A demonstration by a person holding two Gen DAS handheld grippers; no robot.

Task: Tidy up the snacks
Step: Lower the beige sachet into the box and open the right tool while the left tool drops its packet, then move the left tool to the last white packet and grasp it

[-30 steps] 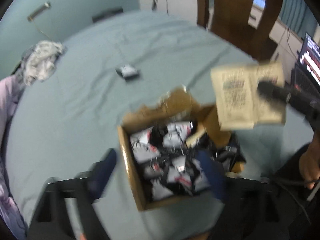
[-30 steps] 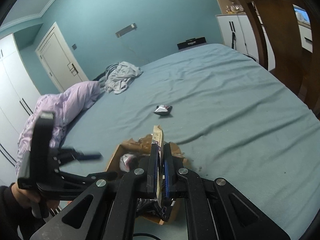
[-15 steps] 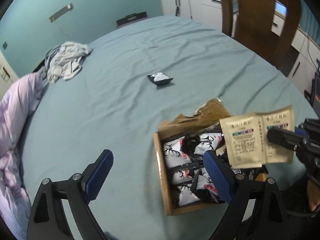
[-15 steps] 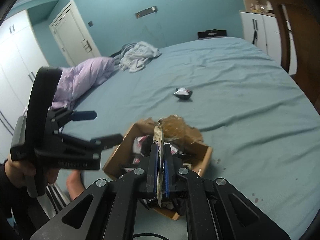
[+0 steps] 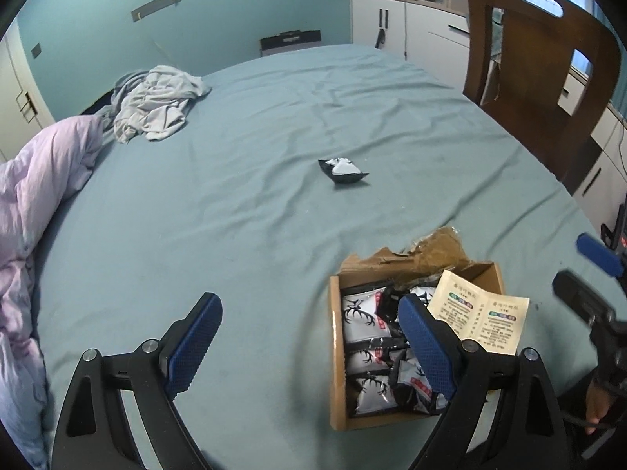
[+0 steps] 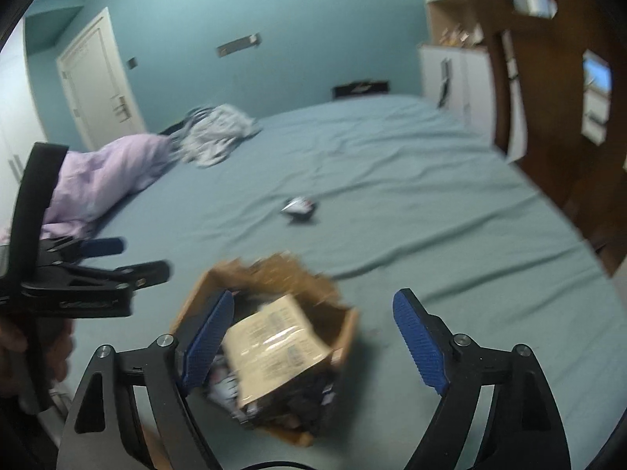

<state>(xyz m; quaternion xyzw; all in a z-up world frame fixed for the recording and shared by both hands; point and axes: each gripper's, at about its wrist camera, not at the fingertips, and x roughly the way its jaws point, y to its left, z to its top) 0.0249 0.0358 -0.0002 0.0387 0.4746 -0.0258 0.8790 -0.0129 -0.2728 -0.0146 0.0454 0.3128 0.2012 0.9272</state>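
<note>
Left wrist view: the left gripper [image 5: 309, 346] stands wide with nothing between its blue pads, low over the near edge of the bed [image 5: 243, 203], which wears a teal sheet. A cardboard box [image 5: 336, 356] with a torn flap sits near the bed's near right corner, packed with black and white snack packets [image 5: 358, 319] that bear a black antler design and a red strip whose writing is too small to read. A beige twin sachet [image 5: 488, 319] lies tilted across the box's right side, printed with small green, blue and orange marks and lines of text that cannot be read. One loose black and white packet [image 5: 343, 170] lies alone toward the middle of the bed. A grey crumpled garment [image 5: 156, 103] and a lilac duvet [image 5: 35, 196] fill the far left corner and left edge. A brown wooden chair [image 5: 540, 66] stands at the right edge. The right gripper [image 5: 584, 278] shows at the right border.

Right wrist view, blurred: the right gripper [image 6: 317, 342] has just been opening, and its jaws now stand wide; the sachet [image 6: 274, 348] lies on the box's [image 6: 347, 333] contents between them, just beside the left pad, though the blur hides whether they touch. The left gripper [image 6: 125, 258] shows at the left, over the bed's [image 6: 392, 196] near edge, gripped by a hand [image 6: 15, 348]. The loose packet [image 6: 299, 207], duvet [image 6: 106, 176], garment [image 6: 215, 135] and chair [image 6: 556, 125] appear beyond, with a white door [image 6: 98, 82] in the teal wall.
</note>
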